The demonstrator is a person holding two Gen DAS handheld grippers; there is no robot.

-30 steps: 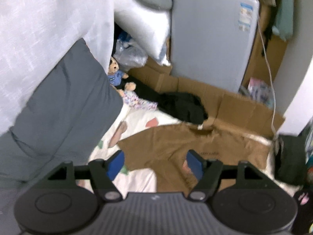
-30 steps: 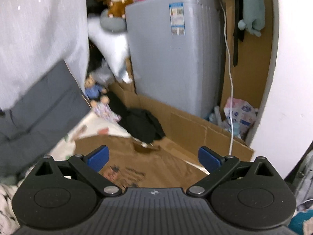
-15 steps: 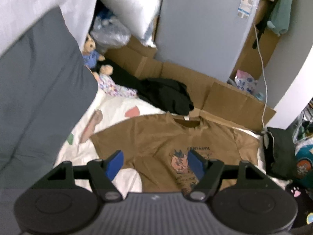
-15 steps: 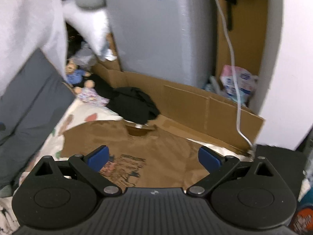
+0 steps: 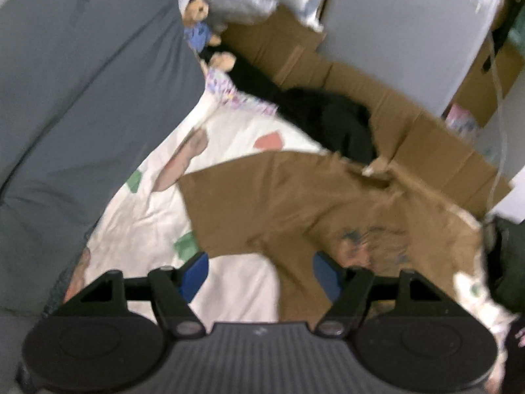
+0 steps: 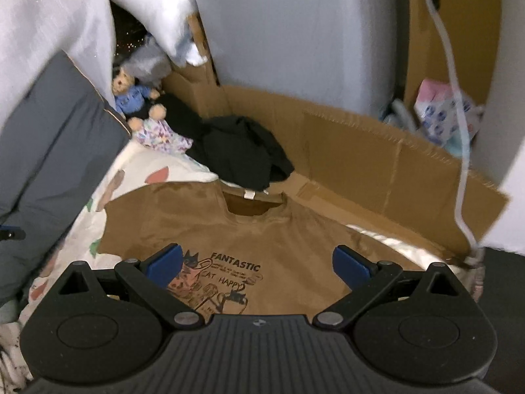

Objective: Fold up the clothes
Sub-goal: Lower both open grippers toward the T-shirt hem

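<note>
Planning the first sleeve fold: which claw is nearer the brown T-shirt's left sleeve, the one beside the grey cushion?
Left. The left claw hovers open just below that sleeve; the right claw hovers over the chest print.

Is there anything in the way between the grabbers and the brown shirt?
Nothing visible. The brown shirt lies flat and uncovered, with the open right gripper and open left gripper just above it.

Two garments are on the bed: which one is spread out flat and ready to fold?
The brown T-shirt with the cat print, lying flat, neckline away from the right gripper. The black garment beyond it is bunched in a heap.
</note>
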